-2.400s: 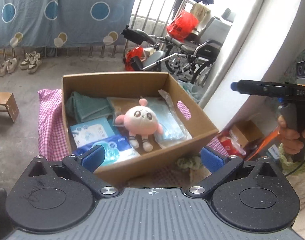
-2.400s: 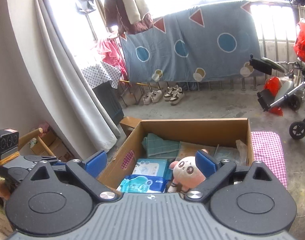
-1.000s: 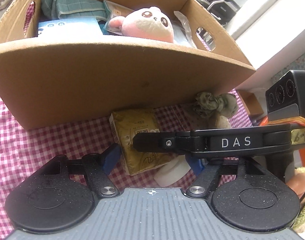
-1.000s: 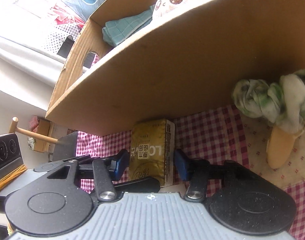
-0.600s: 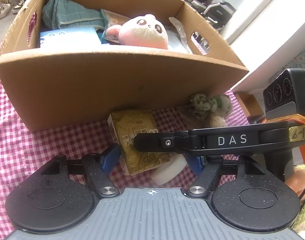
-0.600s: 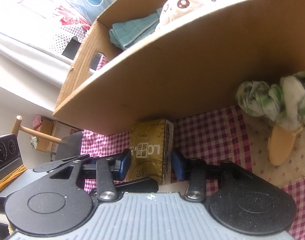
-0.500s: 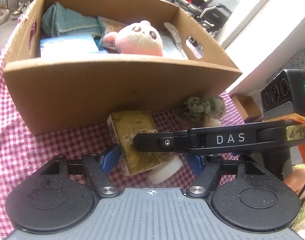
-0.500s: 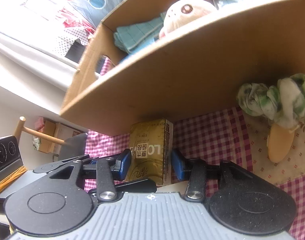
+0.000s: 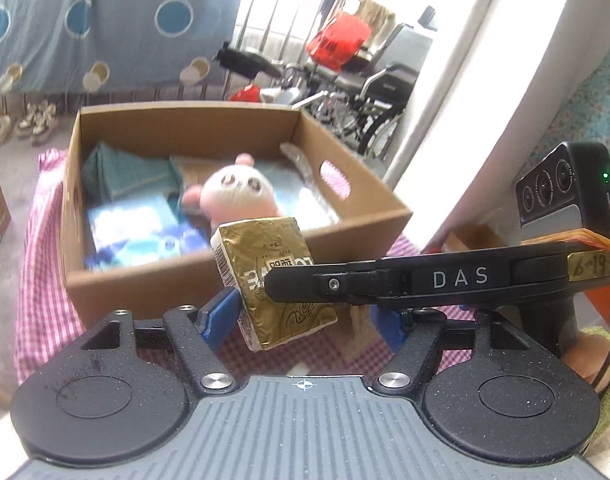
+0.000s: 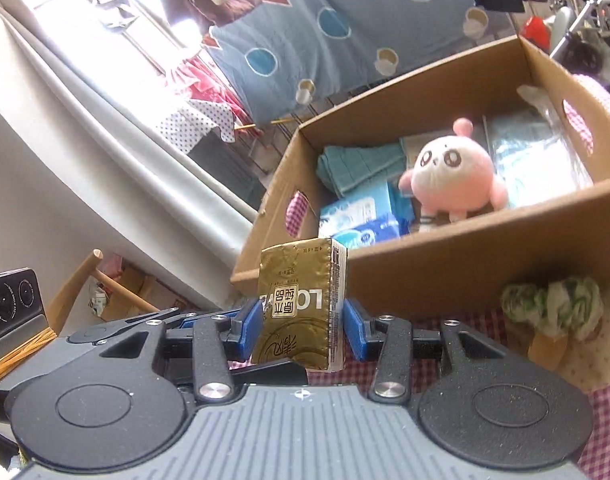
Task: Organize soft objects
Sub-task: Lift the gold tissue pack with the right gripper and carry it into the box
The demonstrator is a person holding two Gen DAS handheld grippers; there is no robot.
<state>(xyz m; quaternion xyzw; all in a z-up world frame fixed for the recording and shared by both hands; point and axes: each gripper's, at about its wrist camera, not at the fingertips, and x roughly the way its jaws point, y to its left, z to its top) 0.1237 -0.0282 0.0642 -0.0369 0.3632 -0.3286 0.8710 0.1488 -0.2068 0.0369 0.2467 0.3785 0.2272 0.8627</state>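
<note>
My right gripper (image 10: 303,326) clamps the gold tissue pack (image 10: 301,304), lifted off the checkered cloth (image 10: 609,412) just before the cardboard box (image 10: 485,248). Left gripper (image 9: 301,322) spread wide around it, holding nothing.

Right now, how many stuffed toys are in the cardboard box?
1: the pink plush toy lies near the middle of the cardboard box, among blue packs and a teal cloth. Another could be hidden under them.

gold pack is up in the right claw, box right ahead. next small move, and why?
Probably carry the gold tissue pack forward over the cardboard box's near wall. The right claw is pinching it clear of the checked cloth, just short of the box, with tissue packs and a pink plush already inside.
</note>
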